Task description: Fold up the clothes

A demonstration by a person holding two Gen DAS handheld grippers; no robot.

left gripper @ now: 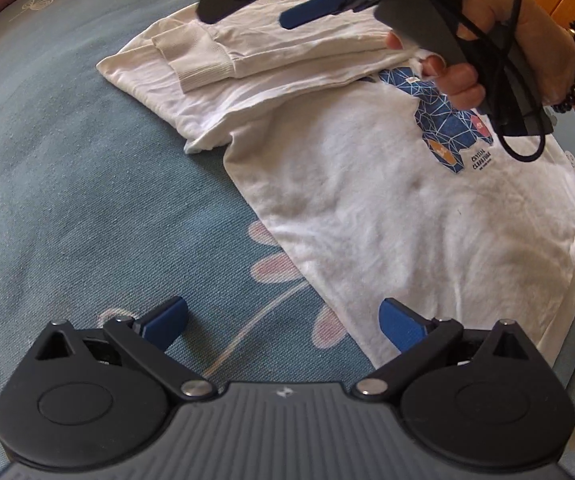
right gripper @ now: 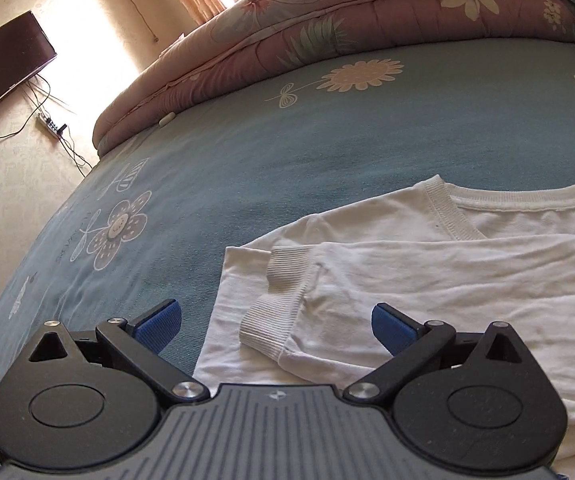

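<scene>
bed point(right gripper: 287, 128): blue sheet, flower prints | quilt point(right gripper: 327, 32): pink, floral, folded at far edge | television point(right gripper: 3, 68): dark, on wall | power strip point(right gripper: 49, 124): on wall, cables trailing

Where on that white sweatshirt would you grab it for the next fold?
Probably the bottom hem of the white sweatshirt, coming from the near side where the open left tool hovers. The sleeves are already folded across the chest, so that flat, free lower edge can lift up over them.
</scene>
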